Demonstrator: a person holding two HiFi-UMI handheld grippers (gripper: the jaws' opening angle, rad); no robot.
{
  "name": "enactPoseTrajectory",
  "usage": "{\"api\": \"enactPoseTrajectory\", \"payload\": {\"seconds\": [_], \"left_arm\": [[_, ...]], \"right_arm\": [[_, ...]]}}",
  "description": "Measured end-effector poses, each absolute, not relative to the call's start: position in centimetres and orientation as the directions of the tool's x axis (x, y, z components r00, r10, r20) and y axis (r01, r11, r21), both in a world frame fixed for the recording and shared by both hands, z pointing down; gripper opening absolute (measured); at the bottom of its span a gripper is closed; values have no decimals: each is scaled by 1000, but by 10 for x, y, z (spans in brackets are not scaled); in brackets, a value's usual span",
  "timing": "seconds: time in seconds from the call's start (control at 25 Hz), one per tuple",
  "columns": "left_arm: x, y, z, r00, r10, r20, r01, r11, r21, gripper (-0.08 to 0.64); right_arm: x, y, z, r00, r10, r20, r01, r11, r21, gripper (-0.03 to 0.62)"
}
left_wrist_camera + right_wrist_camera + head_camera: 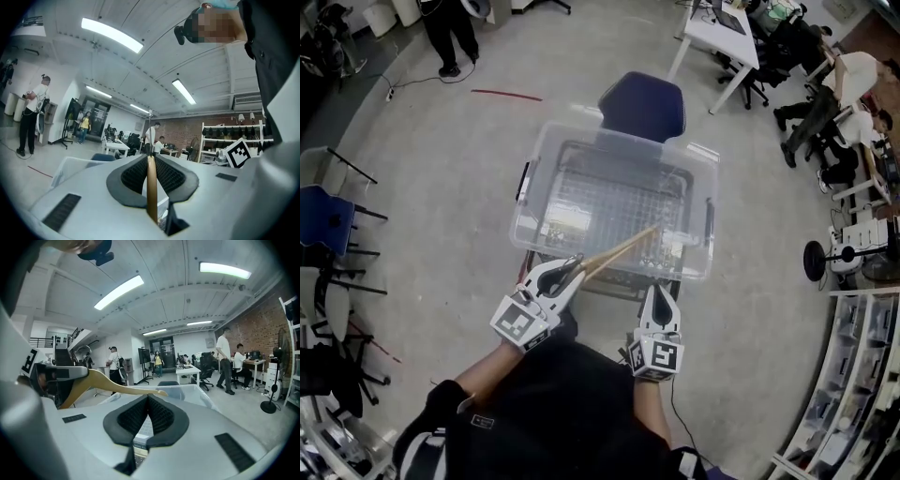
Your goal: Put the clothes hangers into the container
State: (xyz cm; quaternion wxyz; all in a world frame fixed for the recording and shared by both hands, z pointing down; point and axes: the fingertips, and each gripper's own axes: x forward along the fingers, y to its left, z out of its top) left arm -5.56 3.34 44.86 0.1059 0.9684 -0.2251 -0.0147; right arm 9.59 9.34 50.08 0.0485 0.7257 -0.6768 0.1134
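Note:
A light wooden clothes hanger [623, 250] sticks out from my left gripper [572, 267], which is shut on one end of it. Its other end reaches over the near rim of the clear plastic container [546, 141]. In the left gripper view the hanger [151, 187] shows edge-on between the pads, its metal hook [150, 114] above. My right gripper [658, 292] hangs just short of the container's near wall, shut with nothing in it. In the right gripper view the hanger [110, 385] curves across the left above the container [192, 392], and the right gripper [147, 401] holds nothing.
The container rests on a blue chair [643, 103] on a grey floor. More chairs [323, 220] stand at the left, white desks [722, 33] with seated people at the back right, shelves [853, 394] at the right. A person [450, 33] stands far back.

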Motion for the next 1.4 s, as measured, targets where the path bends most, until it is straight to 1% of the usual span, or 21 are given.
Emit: {"api": "enactPoseTrajectory", "payload": {"seconds": [0.2,0.36,0.48,0.72,1.0,1.16,1.4], "left_arm": [[-55,-3,438,923,-385,5,-378,-902,208,72],[-47,-26,441,937,-350,19,-347,-917,195,72],[-45,-38,444,944,-328,19,-325,-922,213,72],[-27,-60,451,946,-323,32,-322,-920,224,72],[8,-92,459,949,-306,73,-315,-925,213,72],[36,-111,462,954,-286,92,-300,-931,209,72],[75,-143,487,955,-267,131,-294,-914,280,72]], "right_arm": [[92,63,495,92,-972,218,-991,-111,-75,12],[90,48,497,106,-968,226,-990,-125,-72,12],[87,37,497,100,-970,222,-991,-118,-67,14],[96,17,502,70,-974,214,-994,-87,-69,12],[120,-18,495,22,-977,214,-997,-39,-73,12],[146,-41,491,4,-980,197,-997,-20,-77,12],[179,-70,493,-9,-980,200,-996,-9,-85,12]]}}
